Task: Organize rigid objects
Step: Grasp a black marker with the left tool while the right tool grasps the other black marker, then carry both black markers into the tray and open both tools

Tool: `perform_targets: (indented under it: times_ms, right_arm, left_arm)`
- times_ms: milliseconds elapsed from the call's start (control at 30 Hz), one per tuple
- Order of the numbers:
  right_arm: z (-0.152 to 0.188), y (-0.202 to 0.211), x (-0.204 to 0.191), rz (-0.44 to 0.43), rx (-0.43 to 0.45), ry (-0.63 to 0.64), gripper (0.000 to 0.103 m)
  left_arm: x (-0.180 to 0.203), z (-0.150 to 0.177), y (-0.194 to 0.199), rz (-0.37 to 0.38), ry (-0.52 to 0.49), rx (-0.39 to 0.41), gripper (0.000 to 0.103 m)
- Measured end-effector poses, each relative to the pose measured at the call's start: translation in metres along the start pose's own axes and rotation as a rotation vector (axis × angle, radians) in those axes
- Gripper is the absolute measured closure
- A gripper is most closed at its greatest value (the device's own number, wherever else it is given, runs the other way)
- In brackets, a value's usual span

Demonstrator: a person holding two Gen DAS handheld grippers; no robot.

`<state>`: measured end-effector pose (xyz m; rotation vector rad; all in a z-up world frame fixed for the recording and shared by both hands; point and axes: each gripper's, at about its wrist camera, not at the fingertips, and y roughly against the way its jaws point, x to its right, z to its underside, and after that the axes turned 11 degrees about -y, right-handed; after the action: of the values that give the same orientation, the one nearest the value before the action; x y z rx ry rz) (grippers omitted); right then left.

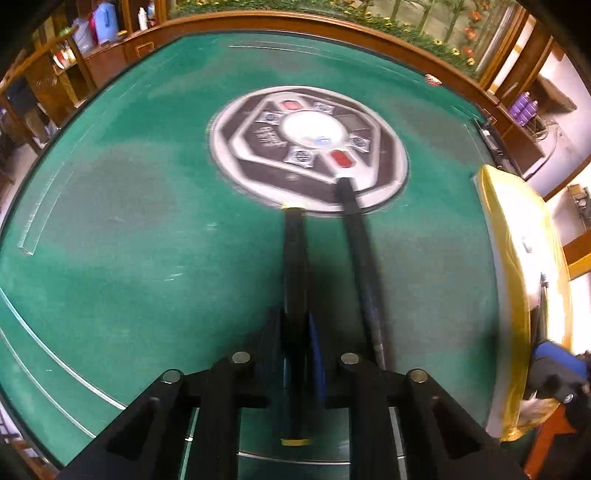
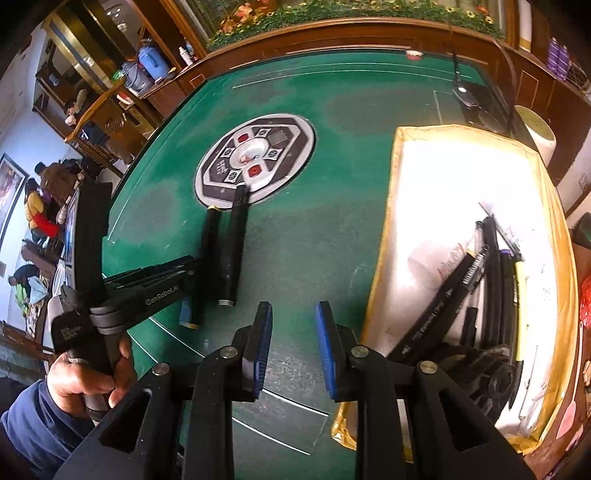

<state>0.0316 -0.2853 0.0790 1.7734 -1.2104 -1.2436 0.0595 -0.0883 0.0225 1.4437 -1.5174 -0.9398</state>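
My left gripper [image 1: 295,354] is shut on a black pen with yellow ends [image 1: 294,266], lying on the green table; the pen also shows in the right wrist view [image 2: 207,258], with the left gripper [image 2: 190,291] around its near end. A second black marker [image 1: 356,236] lies just right of it, seen also in the right wrist view [image 2: 232,243]. My right gripper [image 2: 293,350] is open and empty above the table, left of a yellow-rimmed white box [image 2: 384,236] holding several black pens [image 2: 491,280].
A round grey-and-black control panel [image 1: 310,147] sits in the middle of the green felt table [image 1: 129,221]; it also shows in the right wrist view [image 2: 255,158]. The yellow box [image 1: 517,258] stands at the right. A wooden rim [image 2: 332,33] bounds the far side.
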Motion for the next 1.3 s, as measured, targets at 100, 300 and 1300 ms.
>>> perform_targets:
  times_ms: [100,300,1300]
  right_arm:
    - [-0.003,-0.008,-0.01,-0.004,-0.018,0.019,0.08]
    - [-0.014,-0.037,-0.04,-0.03,-0.076,0.059,0.08]
    - [-0.021,-0.057,-0.057,0.006,-0.096,0.034,0.089]
  left_arm:
    - [-0.016,0.009,0.004,0.013,0.043,-0.006,0.088]
    - [-0.033,0.025,0.011,0.002,0.037,0.0,0.088]
    - [-0.021,0.02,0.022,0.025,-0.037,0.072,0.088]
